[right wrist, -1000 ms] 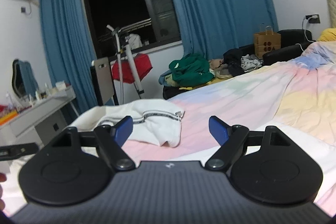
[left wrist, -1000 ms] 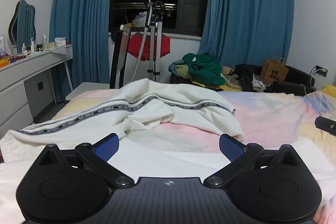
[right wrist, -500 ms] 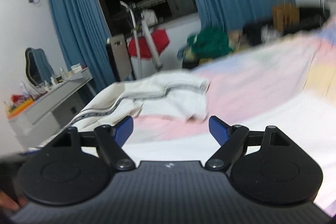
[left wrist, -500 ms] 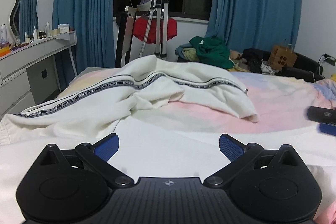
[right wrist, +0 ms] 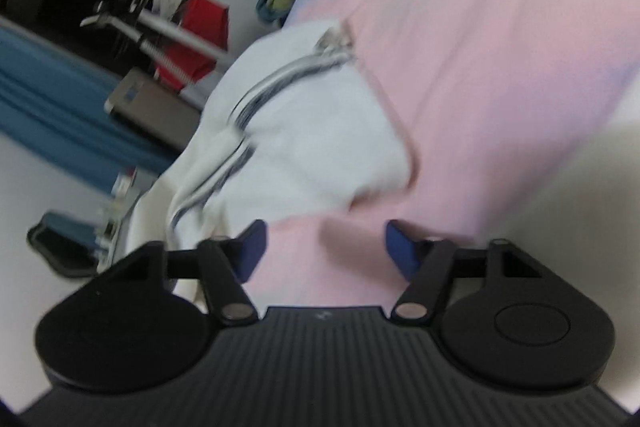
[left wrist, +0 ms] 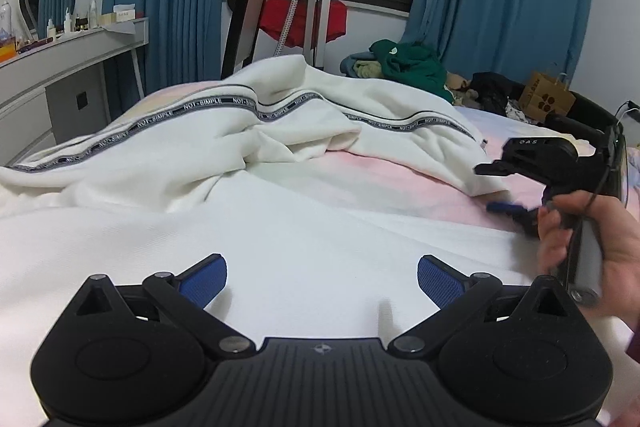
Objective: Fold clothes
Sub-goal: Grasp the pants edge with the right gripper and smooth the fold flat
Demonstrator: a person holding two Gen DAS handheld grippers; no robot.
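A white garment (left wrist: 248, 155) with a black lettered stripe lies crumpled across the bed; its smooth near part spreads under my left gripper (left wrist: 322, 277), which is open and empty just above the cloth. My right gripper (right wrist: 326, 247) is open and empty, rolled sideways and low over the pink sheet, close to the garment's striped end (right wrist: 304, 147). In the left wrist view the right gripper (left wrist: 504, 191) shows at the right, held in a hand, near the garment's right corner.
The bed has a pink pastel sheet (left wrist: 400, 187). Beyond the bed stand a drying rack with a red cloth (left wrist: 304, 19), a pile of clothes with a green top (left wrist: 412, 67), a paper bag (left wrist: 546, 99), blue curtains and a desk (left wrist: 72, 67) at left.
The right gripper has swung down, rolled sideways and moved close to the garment's striped end, coming into the left wrist view. The left gripper has sunk closer to the cloth.
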